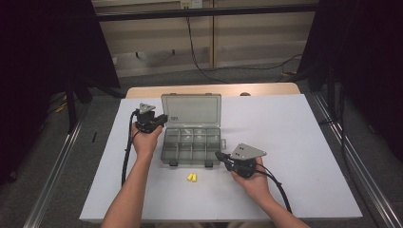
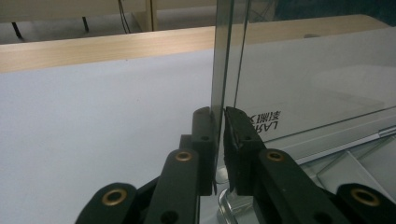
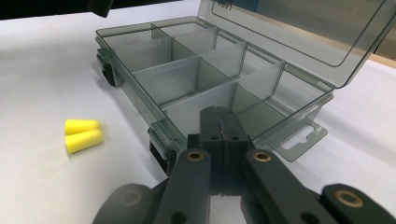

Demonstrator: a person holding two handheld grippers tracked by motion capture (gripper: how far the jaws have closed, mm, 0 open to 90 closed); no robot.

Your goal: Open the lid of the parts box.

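Smoky clear compartment box (image 1: 191,144), lid (image 1: 191,109) raised, seemingly empty

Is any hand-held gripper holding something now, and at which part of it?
The left hand-held gripper is shut on the side edge of the open lid of the compartment box. The right hand-held gripper is shut, holding nothing.

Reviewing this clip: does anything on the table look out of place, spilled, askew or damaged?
Nothing looks damaged or spilled. The organizer box sits square with its lid open, the left hand-held gripper pinching the lid's edge. Its compartments look empty, while two yellow earplugs lie loose on the table in front of it. The right hand-held gripper is shut at the box's corner.
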